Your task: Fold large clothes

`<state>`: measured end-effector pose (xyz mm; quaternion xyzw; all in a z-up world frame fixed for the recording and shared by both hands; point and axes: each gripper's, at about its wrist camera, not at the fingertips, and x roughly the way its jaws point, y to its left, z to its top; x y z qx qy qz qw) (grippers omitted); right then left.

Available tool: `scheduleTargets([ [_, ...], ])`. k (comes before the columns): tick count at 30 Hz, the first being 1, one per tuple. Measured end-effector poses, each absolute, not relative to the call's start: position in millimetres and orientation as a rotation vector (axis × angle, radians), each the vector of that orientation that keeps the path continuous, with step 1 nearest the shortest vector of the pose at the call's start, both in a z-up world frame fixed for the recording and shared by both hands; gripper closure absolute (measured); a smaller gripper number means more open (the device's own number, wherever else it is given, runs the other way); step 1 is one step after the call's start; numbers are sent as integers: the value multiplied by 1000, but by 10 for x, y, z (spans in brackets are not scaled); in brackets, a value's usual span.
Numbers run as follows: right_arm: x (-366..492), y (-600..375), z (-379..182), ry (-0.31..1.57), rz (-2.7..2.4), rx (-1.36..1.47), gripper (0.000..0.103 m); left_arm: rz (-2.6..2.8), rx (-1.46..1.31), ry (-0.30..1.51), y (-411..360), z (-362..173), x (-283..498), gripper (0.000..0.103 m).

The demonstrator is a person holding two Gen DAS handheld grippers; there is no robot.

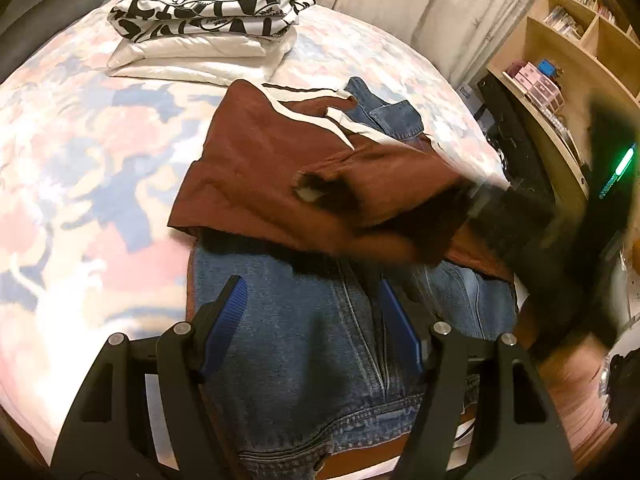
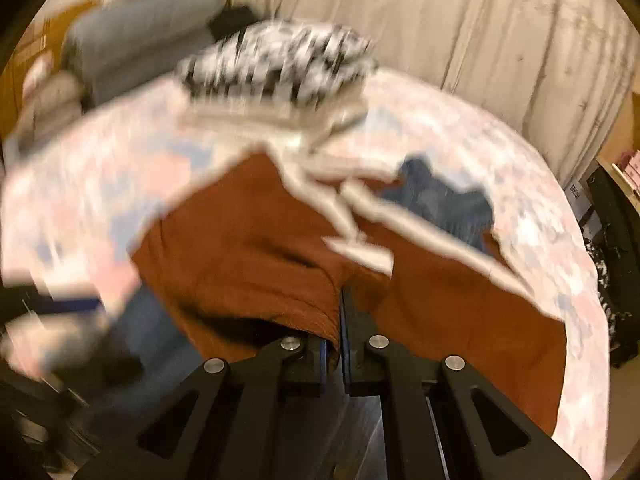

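right gripper (image 2: 338,320) clamped on rust-brown white-striped garment (image 1: 256,168): carry fold across blue denim jeans (image 1: 296,320), keep edge taut. left gripper (image 1: 310,304) fingers apart, empty; pin denim.

You have a bed (image 1: 80,140) with a pink-and-blue patterned cover. Near its far edge sits a folded stack of black-and-white linens (image 1: 208,4); toward the near edge denim jeans (image 1: 288,320) lie under a brown garment (image 1: 260,160).
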<state>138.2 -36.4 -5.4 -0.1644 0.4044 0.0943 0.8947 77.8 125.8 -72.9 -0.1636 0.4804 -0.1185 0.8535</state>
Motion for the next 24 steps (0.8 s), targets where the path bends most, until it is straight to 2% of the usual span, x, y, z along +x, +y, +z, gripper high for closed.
scheduleTargets([
  [4,1566,-810,492,692,162,-58,98,-250,-352,1004,1279,-739,775,37],
  [7,1719,-1321,456,690,72,209,98,-255,-358,1005,1284,-750,776,37],
  [10,1846,-1941,-103,869,-112,497,96,-258,-361,1008,1281,-765,783,37],
  [13,1849,-2325,-837,1151,-157,697,95,-257,-361,1014,1278,-788,805,37],
  [14,1818,-2370,-957,1189,-155,712,94,-254,-358,1017,1277,-798,820,37],
  [17,1728,-2408,-1052,1209,-133,668,84,-245,-344,1020,1268,-809,875,37],
  [21,1742,-2350,-855,1172,-133,508,66,-231,-312,1017,1258,-802,1009,37],
  [24,1839,-2291,-627,1113,-160,380,64,-208,-271,1014,1247,-802,1160,37],
])
